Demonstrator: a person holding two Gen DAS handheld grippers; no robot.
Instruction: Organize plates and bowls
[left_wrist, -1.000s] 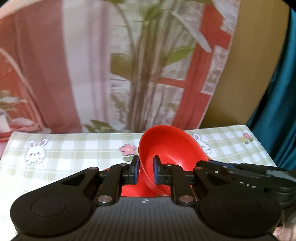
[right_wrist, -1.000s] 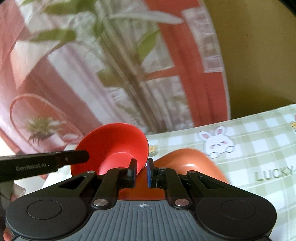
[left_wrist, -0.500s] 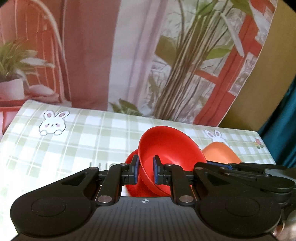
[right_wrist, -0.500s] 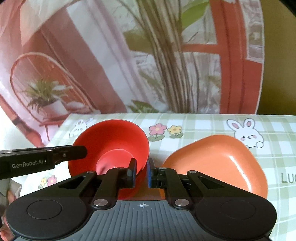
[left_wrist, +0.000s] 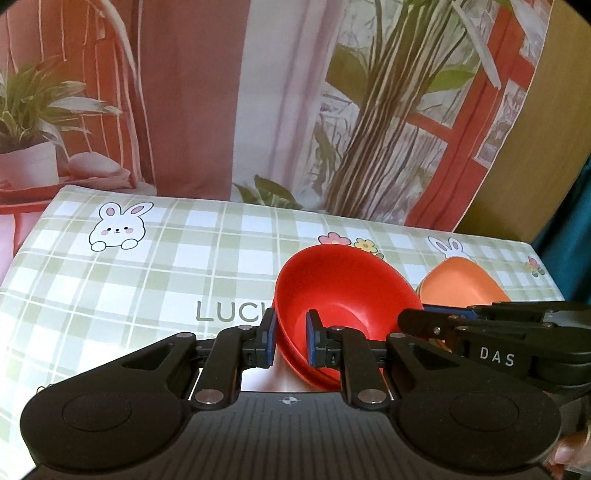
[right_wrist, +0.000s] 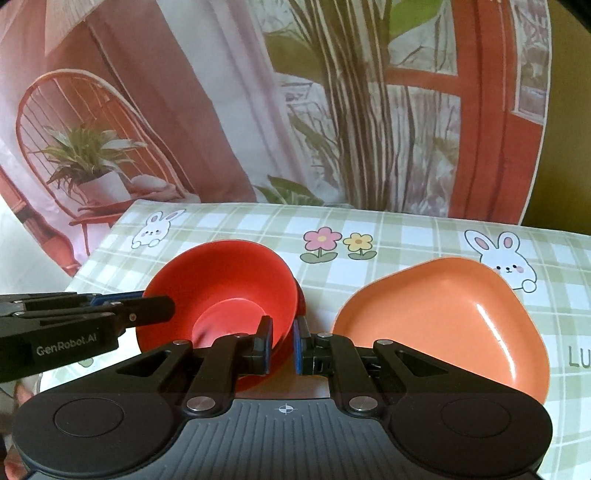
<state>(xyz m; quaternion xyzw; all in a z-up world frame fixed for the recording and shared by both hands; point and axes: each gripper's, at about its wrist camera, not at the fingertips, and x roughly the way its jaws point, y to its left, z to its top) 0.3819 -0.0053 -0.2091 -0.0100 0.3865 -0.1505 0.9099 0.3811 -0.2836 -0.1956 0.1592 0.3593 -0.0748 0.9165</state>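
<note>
While both grippers pinch opposite rims of the red bowl (right_wrist: 221, 288), the left gripper (left_wrist: 290, 341) and the right gripper (right_wrist: 282, 341) should lower it level, just left of the orange plate (right_wrist: 443, 321), and release together so it doesn't tip. The tabletop (left_wrist: 147, 280) wears a green checked cloth with rabbits; a printed plant backdrop (right_wrist: 351, 110) hangs behind.

The bowl (right_wrist: 221, 291) sits left of the plate (right_wrist: 443, 317) on the desk (right_wrist: 406, 229). Flower pictures (right_wrist: 338, 245) lie behind them, between both.
</note>
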